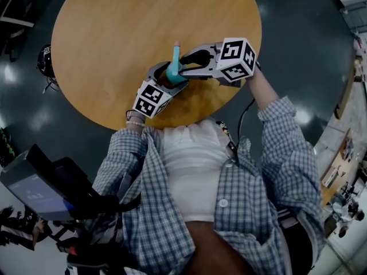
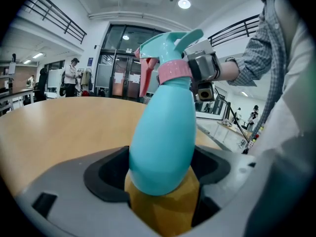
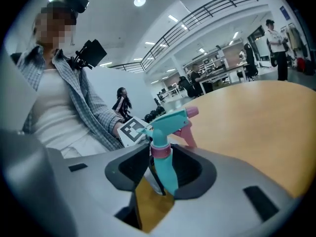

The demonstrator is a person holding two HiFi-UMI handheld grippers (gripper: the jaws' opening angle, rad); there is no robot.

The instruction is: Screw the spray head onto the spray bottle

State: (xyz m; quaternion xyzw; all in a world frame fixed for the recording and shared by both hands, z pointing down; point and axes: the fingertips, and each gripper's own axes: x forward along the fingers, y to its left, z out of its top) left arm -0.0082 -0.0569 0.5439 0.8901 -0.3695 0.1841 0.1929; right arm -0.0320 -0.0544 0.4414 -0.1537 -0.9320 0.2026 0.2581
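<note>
Teal spray bottle (image 1: pixel 172 71) held over the round wooden table (image 1: pixel 114 39)

Only the left gripper view shows the left gripper (image 2: pixel 163 179) clamped on the bottle's fat lower body. Only the right gripper view shows the right gripper (image 3: pixel 160 158) with its jaws partly closed and its pads against the pink collar (image 3: pixel 160 150). Beyond the collar, the spray head (image 3: pixel 170 121) sits on the neck, teal with a pink trigger and nozzle tip. The bottle leans, its base toward the person.
</note>
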